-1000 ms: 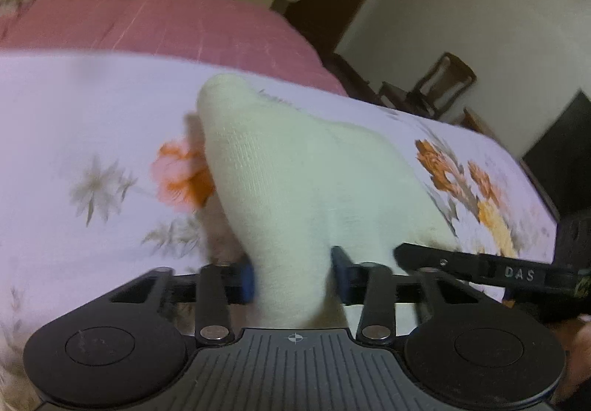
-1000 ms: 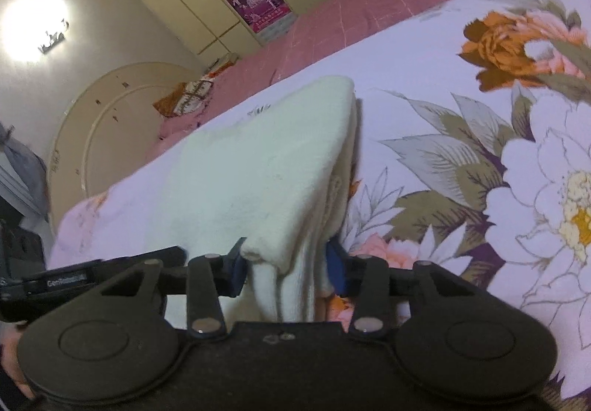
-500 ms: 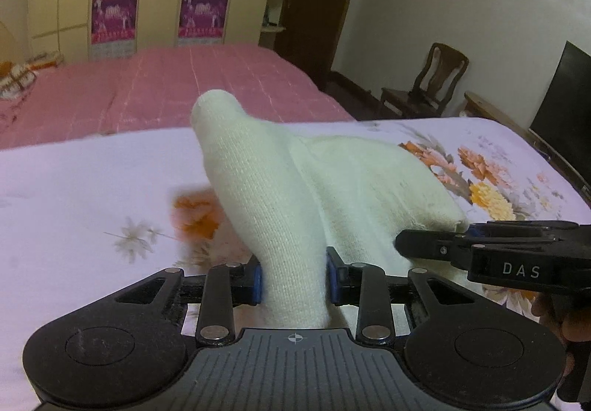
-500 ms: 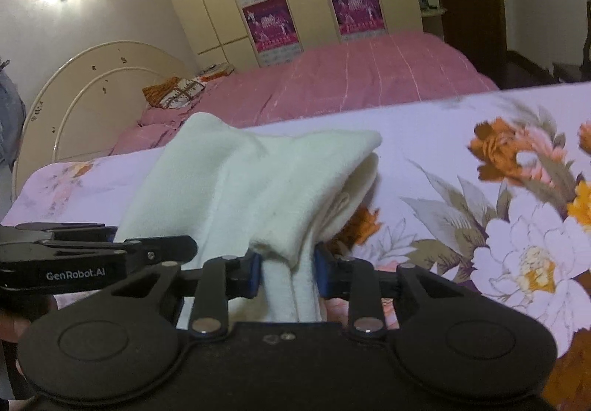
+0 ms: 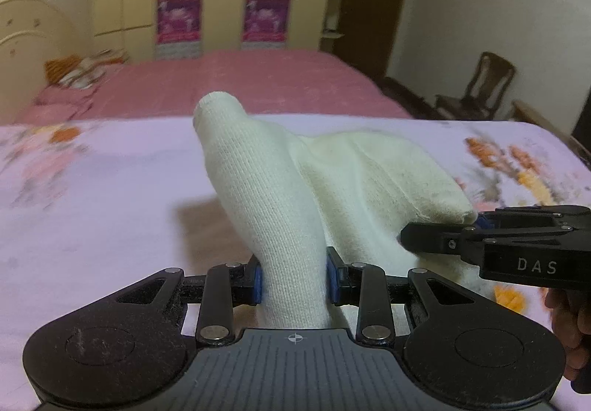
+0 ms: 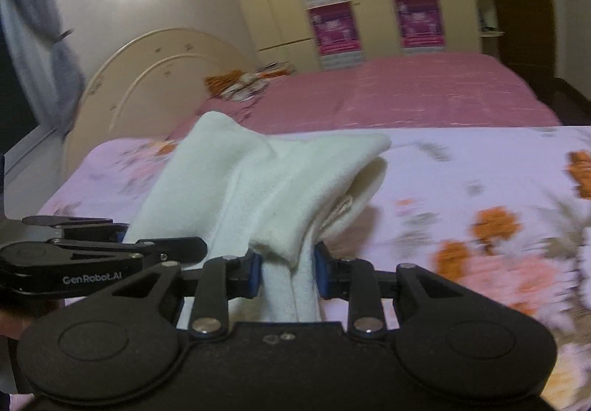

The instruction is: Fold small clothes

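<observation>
Both grippers, left (image 5: 294,280) and right (image 6: 288,274), clamped on cream garment (image 5: 354,182), its underside hidden, bedspread (image 5: 92,197) blurred.

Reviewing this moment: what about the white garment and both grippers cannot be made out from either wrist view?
- White garment: its lower edge is hidden behind each gripper body in both views, so what kind of clothing it is stays unclear.
- Right gripper in the left wrist view: its fingertips are buried in the cloth.
- Left gripper in the right wrist view: likewise.
- Floral bedsheet: pattern smeared by motion blur.
- Holding hands: almost entirely cut off by frame edges.
</observation>
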A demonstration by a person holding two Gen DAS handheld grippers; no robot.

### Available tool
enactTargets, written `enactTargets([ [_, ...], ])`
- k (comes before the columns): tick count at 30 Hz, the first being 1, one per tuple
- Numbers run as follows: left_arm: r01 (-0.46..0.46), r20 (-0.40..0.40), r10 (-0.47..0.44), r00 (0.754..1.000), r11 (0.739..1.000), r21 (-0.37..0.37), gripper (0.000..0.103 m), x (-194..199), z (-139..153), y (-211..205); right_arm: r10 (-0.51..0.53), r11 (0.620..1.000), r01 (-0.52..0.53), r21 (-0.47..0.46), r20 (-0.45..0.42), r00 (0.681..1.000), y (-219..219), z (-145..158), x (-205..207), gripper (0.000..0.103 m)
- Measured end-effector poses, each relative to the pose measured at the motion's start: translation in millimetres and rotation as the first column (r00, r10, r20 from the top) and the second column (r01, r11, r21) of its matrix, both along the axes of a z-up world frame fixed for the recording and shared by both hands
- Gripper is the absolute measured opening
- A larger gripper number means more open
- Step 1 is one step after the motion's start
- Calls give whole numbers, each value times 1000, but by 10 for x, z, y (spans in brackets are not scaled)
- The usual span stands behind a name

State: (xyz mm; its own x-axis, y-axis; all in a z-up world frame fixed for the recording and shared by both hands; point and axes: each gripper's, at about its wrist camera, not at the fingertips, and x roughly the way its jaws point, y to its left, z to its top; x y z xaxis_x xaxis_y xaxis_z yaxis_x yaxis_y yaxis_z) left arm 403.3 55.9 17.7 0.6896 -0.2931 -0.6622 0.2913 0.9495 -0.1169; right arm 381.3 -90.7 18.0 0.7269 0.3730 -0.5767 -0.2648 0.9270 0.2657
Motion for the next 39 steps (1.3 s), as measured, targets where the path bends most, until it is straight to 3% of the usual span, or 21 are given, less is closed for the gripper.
enactTargets([
  [4, -39, -20, 40, 999, 999, 19, 32, -102, -117, 414, 63, 998, -63, 3, -24, 998, 454, -129, 13, 27],
  [9, -68, -80, 69, 994, 998, 11, 35, -120, -395, 646, 111, 994, -109, 21, -66, 992, 806, -251, 2, 28],
  [11, -86, -93, 83, 992, 996, -29, 42, -124, -541, 731, 104, 995, -102, 24, -102, 989, 816, -364, 55, 28],
  [13, -116, -80, 112, 990, 992, -42, 69, -173, -626, 763, 82, 997, -80, 21, -132, 988, 775, -486, 86, 29],
  [15, -153, -75, 151, 986, 988, -27, 84, -179, -688, 825, 79, 996, -72, 57, -133, 988, 670, -578, 90, 33],
  [16, -158, -78, 155, 985, 987, -39, 85, -192, -707, 857, 76, 995, -66, 79, -140, 987, 622, -597, 99, 36],
  [19, -205, -53, 201, 978, 977, -64, 82, -281, -649, 1030, 73, 989, -47, 142, -183, 980, 483, -596, 143, 43],
  [20, -222, -6, 222, 975, 974, -51, 73, -349, -573, 1065, 61, 988, -35, 149, -174, 983, 420, -543, 117, 43],
  [21, -223, 25, 224, 974, 974, -50, 56, -394, -515, 1085, 43, 990, -24, 139, -140, 989, 382, -487, 48, 44],
  [22, -216, 38, 219, 975, 974, -72, 50, -404, -464, 1094, 30, 993, -20, 113, -87, 996, 349, -401, -30, 38],
  [23, -201, 38, 205, 978, 975, -97, 50, -380, -441, 1076, 28, 996, -25, 84, -37, 999, 342, -307, -79, 28],
  [25, -156, 45, 160, 986, 985, -77, 50, -285, -444, 940, 51, 998, -51, 40, 12, 999, 404, -192, -67, 18],
  [29, -123, 15, 123, 992, 992, 23, 50, -78, -581, 663, 121, 990, -122, -72, -12, 993, 690, -239, 189, 15],
  [31, -143, -16, 143, 990, 990, 13, 52, -7, -652, 673, 115, 983, -121, -141, -51, 992, 761, -360, 288, 13],
  [34, -157, -25, 157, 987, 988, 17, 53, -28, -601, 688, 117, 984, -121, -129, -43, 992, 708, -438, 329, 12],
  [39, -188, 10, 188, 982, 982, 26, 53, -321, -486, 683, 138, 983, -138, -121, -1, 990, 703, -247, 113, 17],
])
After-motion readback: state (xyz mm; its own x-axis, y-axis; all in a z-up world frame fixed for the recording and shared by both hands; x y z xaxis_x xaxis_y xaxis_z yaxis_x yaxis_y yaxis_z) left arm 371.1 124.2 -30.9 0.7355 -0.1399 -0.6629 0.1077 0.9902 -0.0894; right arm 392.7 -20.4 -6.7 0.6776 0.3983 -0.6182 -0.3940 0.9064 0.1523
